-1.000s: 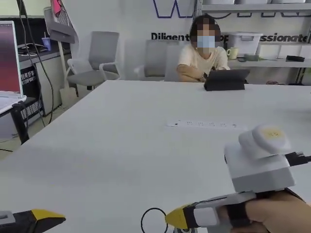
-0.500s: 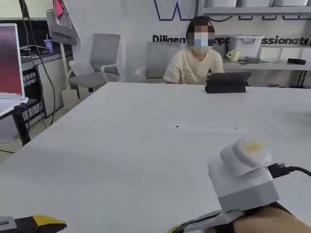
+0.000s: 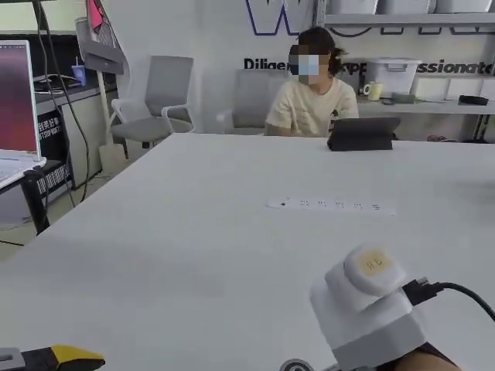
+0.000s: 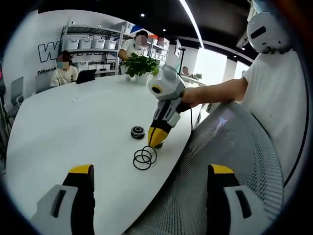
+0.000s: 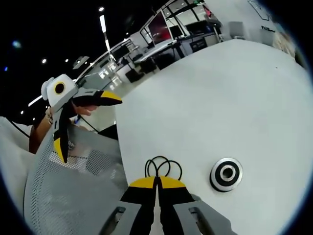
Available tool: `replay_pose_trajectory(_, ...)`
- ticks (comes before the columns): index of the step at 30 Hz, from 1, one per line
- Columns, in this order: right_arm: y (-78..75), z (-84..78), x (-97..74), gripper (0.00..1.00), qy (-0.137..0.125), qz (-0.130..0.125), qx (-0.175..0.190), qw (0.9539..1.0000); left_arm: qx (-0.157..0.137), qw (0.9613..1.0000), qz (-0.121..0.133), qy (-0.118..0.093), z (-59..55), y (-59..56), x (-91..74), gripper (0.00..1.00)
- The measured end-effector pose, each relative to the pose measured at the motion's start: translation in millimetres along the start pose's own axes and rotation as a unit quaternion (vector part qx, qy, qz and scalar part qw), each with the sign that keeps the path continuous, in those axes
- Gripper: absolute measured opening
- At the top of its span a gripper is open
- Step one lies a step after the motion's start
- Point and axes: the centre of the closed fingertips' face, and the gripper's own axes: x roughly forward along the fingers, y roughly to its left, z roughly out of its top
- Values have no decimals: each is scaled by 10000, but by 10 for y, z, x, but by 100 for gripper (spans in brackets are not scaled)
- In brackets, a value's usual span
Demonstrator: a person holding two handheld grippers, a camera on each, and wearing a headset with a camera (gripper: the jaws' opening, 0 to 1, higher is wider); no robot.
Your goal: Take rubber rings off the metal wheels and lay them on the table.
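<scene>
Right hand-held gripper (image 5: pixel 157 182): jaws pressed together, tips at the rubber rings (image 5: pixel 164 167) lying near the worktop (image 5: pixel 220 88) edge, metal wheel (image 5: pixel 226 174) just beside. Left hand-held gripper (image 4: pixel 151 170): jaws wide apart, empty.

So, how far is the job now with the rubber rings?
Done: a few black rubber rings lie overlapping on the table. In hand: the right gripper is shut with its tips at those rings; whether it pinches one I cannot tell. The left gripper is open and empty. Left: the metal wheel beside them shows a dark outer band, perhaps one more ring.
</scene>
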Motion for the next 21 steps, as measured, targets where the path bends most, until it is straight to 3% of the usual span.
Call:
replay_pose_trajectory(11,-51,-125,46,0,336,-217,-390,9984,-32,10000,27,-21,-5,13,-4,95)
replay_pose_trajectory(21,-87,-114,37,3,340,-336,-551,9973,-36,10000,66,-29,-4,21,-7,94)
